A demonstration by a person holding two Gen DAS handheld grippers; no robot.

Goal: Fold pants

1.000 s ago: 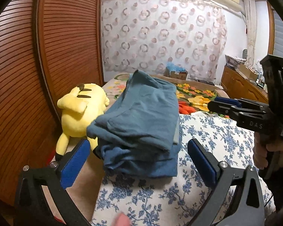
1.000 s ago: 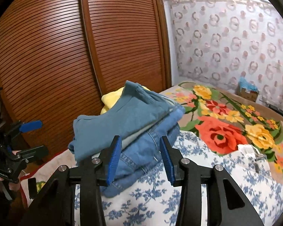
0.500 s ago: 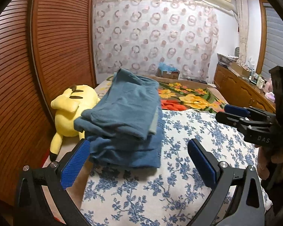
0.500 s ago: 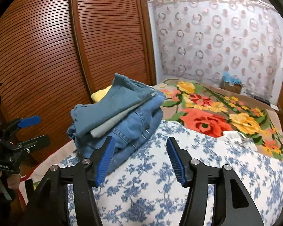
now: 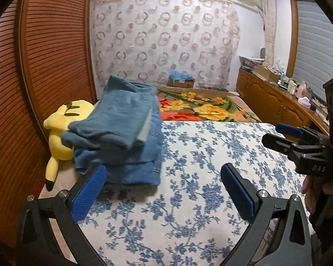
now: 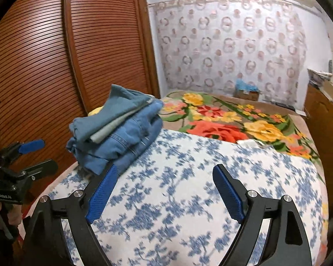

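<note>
Your bed (image 5: pixel 211 155), under its blue-flowered sheet, carries the folded pants (image 5: pixel 122 137) at its left edge, stacked just beside a yellow plush toy (image 5: pixel 60 133). Your left gripper (image 5: pixel 162 190) has its jaws spread wide, empty, short of the pants. Your right gripper (image 6: pixel 164 190) has jaws opening wide, nothing between them.

Your right tongs (image 6: pixel 164 190), jaws opening and empty, hover over the blue-flowered bed cover (image 6: pixel 188 210); folded pants (image 6: pixel 115 130) lie stacked just beyond their left pad
</note>
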